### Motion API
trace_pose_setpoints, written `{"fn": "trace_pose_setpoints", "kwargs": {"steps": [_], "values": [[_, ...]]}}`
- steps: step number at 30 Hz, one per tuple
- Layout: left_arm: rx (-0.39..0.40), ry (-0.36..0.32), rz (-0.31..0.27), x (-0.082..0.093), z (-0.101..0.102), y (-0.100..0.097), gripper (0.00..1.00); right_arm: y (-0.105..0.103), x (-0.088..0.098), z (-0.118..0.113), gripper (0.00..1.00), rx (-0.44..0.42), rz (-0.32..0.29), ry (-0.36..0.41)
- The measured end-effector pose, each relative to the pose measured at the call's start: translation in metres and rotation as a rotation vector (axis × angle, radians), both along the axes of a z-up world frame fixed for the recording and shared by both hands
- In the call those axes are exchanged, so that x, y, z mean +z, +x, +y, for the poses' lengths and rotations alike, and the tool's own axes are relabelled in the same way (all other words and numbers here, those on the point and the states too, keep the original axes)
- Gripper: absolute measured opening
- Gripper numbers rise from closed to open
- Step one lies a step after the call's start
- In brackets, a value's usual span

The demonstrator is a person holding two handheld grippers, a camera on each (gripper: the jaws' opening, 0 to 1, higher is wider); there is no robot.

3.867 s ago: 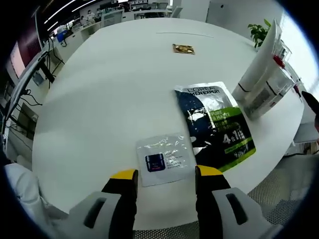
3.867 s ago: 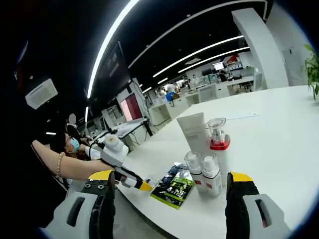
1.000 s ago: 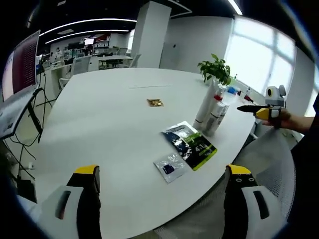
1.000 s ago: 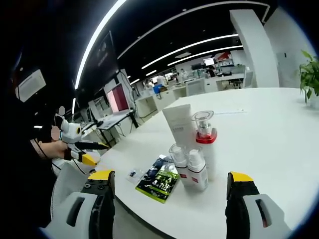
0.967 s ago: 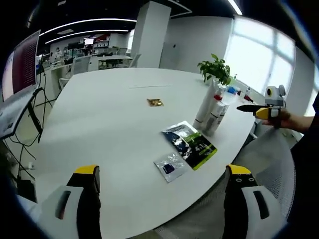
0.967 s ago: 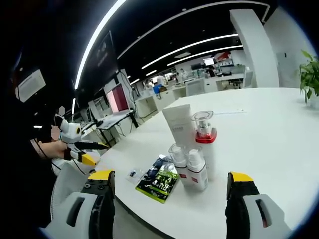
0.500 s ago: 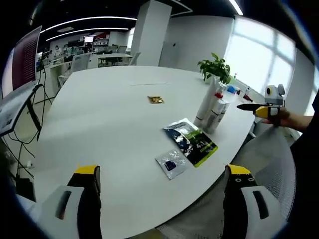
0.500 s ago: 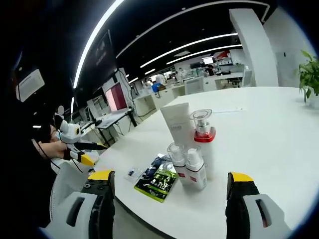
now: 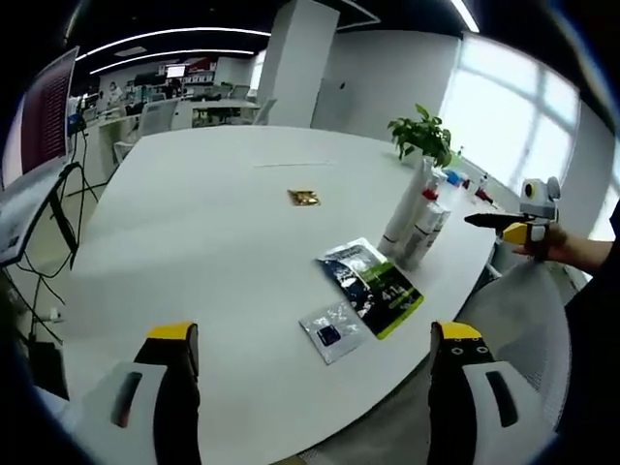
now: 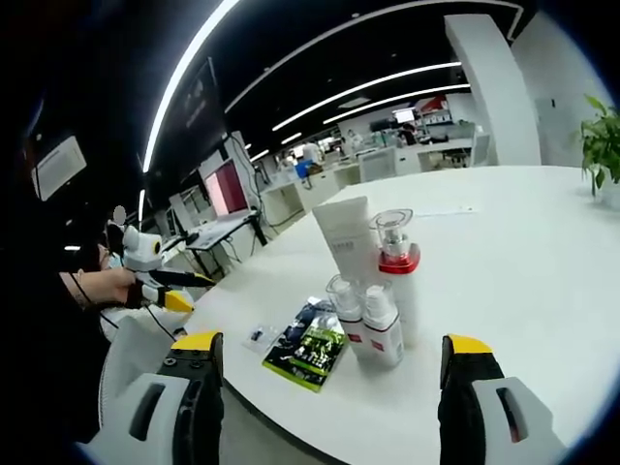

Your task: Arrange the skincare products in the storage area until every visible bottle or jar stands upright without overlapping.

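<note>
On the white round table [image 9: 194, 232] a white tube [image 10: 347, 237], a clear pump bottle with a red collar [image 10: 395, 266] and two small bottles [image 10: 346, 315] stand upright in a tight cluster [image 9: 417, 218]. A dark and green mask packet [image 9: 373, 286] lies flat beside them, with a small clear sachet [image 9: 332, 332] near the table edge. The packet [image 10: 310, 347] and sachet [image 10: 258, 336] lie left of the bottles. My left gripper [image 9: 315, 334] is open and off the table's edge. My right gripper [image 10: 332, 342] is open, well short of the bottles.
A gold sachet [image 9: 303, 198] lies alone mid-table. A potted plant [image 9: 423, 139] stands behind the bottles. A mesh chair [image 9: 513, 320] sits by the table edge. A hand holds the other gripper [image 9: 513, 225] off the table; its counterpart [image 10: 160, 281] hovers at the left.
Both views shifted slightly with the hands. The left gripper, seen from the right, rose a little. Nothing on the table moved.
</note>
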State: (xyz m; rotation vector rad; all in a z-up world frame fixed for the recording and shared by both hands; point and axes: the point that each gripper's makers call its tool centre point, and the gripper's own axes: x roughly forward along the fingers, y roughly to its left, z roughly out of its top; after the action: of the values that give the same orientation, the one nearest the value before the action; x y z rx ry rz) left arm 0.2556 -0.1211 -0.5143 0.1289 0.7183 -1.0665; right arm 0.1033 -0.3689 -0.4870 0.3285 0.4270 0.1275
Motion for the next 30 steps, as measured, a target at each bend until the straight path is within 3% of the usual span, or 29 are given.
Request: {"fn": "trace_pose_setpoints", "kwargs": {"steps": [7, 22, 30], "values": [[0.009, 0.007, 0.026, 0.007, -0.025, 0.014, 0.88, 0.0, 0.002, 0.001, 0.98, 0.0, -0.007, 0.007], [-0.058, 0.16, 0.073, -0.01, -0.078, 0.033, 0.8, 0.001, 0.004, -0.003, 0.96, -0.023, -0.021, 0.013], [-0.089, 0.188, 0.082, -0.009, -0.112, 0.041, 0.74, 0.002, 0.005, -0.005, 0.96, -0.029, -0.025, 0.024]]}}
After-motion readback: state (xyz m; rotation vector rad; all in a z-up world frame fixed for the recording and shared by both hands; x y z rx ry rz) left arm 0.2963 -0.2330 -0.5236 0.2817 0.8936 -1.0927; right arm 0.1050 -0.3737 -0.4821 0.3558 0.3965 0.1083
